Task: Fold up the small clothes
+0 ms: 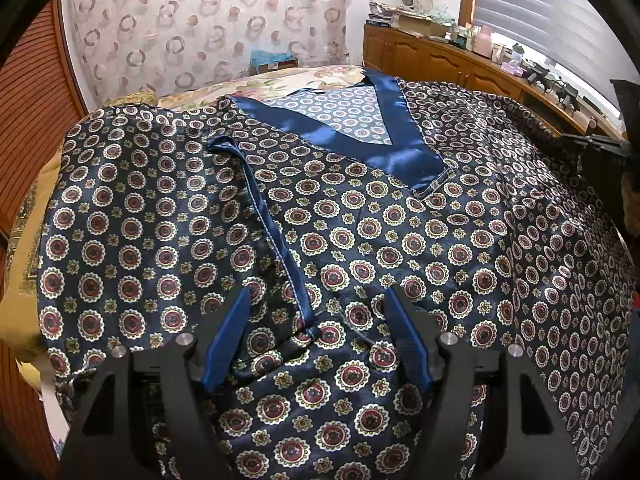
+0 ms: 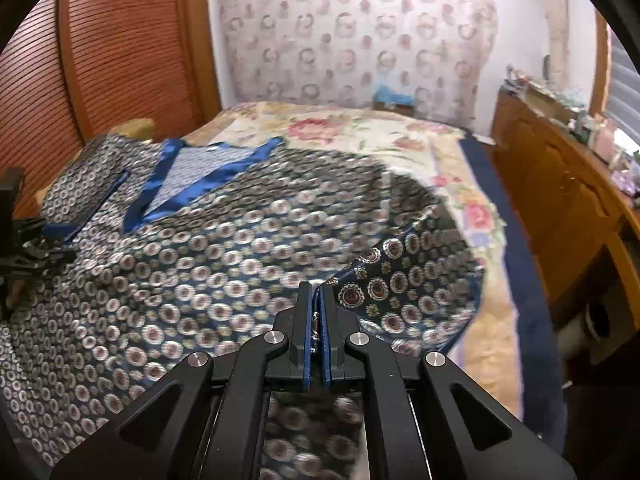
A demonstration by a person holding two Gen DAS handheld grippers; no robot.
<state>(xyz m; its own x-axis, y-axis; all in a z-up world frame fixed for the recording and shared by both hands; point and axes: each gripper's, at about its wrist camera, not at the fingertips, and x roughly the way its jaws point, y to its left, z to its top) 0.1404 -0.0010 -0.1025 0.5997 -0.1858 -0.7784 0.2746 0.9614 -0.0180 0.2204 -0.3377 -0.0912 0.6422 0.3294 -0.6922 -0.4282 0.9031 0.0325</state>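
My right hand-held gripper (image 2: 317,296) pinches the shirt's (image 2: 224,240) right sleeve (image 2: 400,284); its body lies toward ten o'clock.

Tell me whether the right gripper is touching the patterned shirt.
Touching. The right wrist view shows the right gripper shut on a fold of the patterned shirt, cloth pinched between its pads.

Patterned curtain (image 1: 208,32), wooden cabinets (image 1: 432,60), slatted window blind (image 1: 532,4).
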